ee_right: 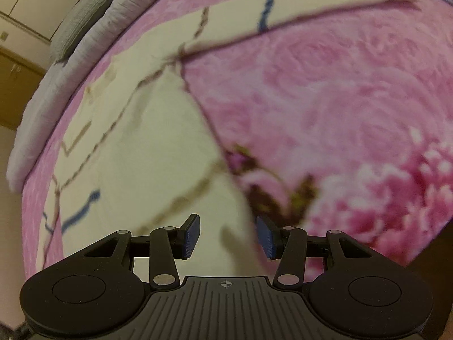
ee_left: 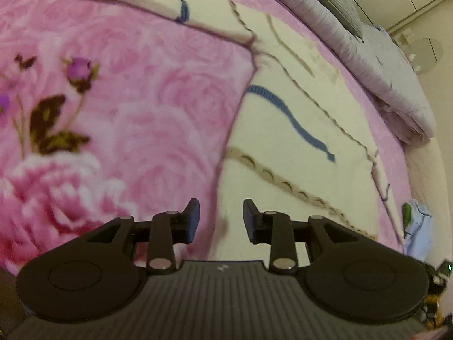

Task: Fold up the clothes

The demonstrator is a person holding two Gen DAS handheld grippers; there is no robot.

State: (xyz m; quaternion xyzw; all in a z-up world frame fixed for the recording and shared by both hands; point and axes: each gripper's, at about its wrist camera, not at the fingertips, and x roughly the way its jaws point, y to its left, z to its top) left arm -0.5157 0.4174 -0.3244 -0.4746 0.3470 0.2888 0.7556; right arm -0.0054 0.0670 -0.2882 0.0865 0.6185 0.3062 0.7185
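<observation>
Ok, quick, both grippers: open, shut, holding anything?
Left gripper: open, empty, above the cream garment.
Right gripper: open, empty, over the garment's edge.

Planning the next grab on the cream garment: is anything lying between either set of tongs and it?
Nothing visible. The left tongs and right tongs both stand open and empty directly over the cream garment, spread on the pink floral blanket, with only open air between.

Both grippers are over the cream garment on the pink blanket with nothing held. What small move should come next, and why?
Probably lower both and pinch the cream garment's near hem. The left gripper and right gripper both stand open with nothing between the pads, each hanging over that lower edge where it meets the pink floral blanket. The garment lies spread flat with sleeves out, so a fold seems unstarted.
</observation>
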